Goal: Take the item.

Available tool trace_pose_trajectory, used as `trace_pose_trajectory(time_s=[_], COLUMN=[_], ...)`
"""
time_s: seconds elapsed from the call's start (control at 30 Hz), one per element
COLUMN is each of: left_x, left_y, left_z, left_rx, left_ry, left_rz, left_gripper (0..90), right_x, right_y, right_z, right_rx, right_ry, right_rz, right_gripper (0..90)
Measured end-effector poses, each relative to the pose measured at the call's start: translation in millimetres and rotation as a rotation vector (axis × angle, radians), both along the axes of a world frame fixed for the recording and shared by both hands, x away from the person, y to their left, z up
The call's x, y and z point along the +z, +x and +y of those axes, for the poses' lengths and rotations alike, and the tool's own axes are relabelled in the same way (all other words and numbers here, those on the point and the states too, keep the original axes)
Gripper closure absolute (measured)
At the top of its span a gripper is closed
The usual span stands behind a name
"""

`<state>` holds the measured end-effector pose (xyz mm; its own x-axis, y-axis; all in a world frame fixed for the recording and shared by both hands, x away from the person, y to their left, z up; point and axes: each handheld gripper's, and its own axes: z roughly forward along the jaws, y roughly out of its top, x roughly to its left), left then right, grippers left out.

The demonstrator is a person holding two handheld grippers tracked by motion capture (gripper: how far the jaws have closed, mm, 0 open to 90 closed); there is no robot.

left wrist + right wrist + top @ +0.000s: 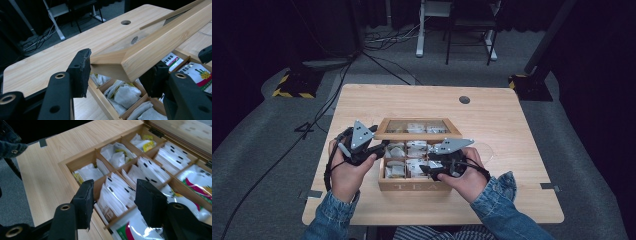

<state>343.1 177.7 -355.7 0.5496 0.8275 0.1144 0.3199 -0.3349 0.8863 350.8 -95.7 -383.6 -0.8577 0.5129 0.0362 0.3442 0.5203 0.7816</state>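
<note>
Item: wooden tea box (414,186), lettered TEA on its front wall, standing near the middle of a pale wooden worktop (492,125), toward the person's side. Lid (418,128): wood frame with a clear pane, raised and standing up behind the open compartments. Contents: tea bags (117,190) in white and printed sachets, packed upright or leaning in compartments split by thin wooden dividers; in the right claw view a front-row compartment holds white sachets with small black marks, and the neighbouring ones hold plain white sachets and green-and-red printed packets. Left claw (120,71): held in the person's left hand at the box's left end; in its own view its two black pads are pinching the corner of the lid's wooden frame, one pad on each face, with the lid tilted up over the compartments. Right claw (113,202): held in the right hand over the box's front right part; jaws spread with a clear gap, hovering just above the front-row sachets, nothing between the pads, touching nothing that can be made out. Each claw bears a grey three-cornered plate (360,134) on top. Worktop further carries a round cable hole (464,99) near its far edge, well apart from the box. Both forearms are in denim sleeves (499,202).
</note>
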Motion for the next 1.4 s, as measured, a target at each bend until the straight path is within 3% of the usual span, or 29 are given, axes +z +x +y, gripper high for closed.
trace_pose_trajectory(time_s=[0.3,0.47,0.67,0.83,0.9,1.4], left_x=[-0.1,-0.1,-1.2,-2.2,-2.7,-4.2], left_y=[0.7,1.4,0.9,-0.1,0.2,1.2], left_z=[0.6,1.0,1.6,0.5,1.0,1.6], left_rx=[0.0,-0.002,-0.004,0.001,-0.001,-0.007], left_ry=[-0.01,-0.017,-0.015,-0.02,-0.012,-0.02], left_rz=[-0.003,-0.003,-0.008,-0.002,-0.004,-0.001], left_gripper=[46.5,46.4,46.3,46.1,46.0,45.2], right_x=[-3.8,-7.4,-10.9,-14.9,-17.7,-42.3], right_y=[0.9,1.6,-1.3,-2.3,-3.9,6.6], right_z=[24.3,33.3,51.3,65.6,71.9,85.3], right_rx=[0.05,0.034,0.052,0.083,0.038,0.059], right_ry=[0.016,0.028,0.021,0.018,0.026,-0.033], right_rz=[0.027,0.063,0.049,0.029,0.012,0.068], right_gripper=[50.3,49.7,49.5,43.1,41.3,63.2])
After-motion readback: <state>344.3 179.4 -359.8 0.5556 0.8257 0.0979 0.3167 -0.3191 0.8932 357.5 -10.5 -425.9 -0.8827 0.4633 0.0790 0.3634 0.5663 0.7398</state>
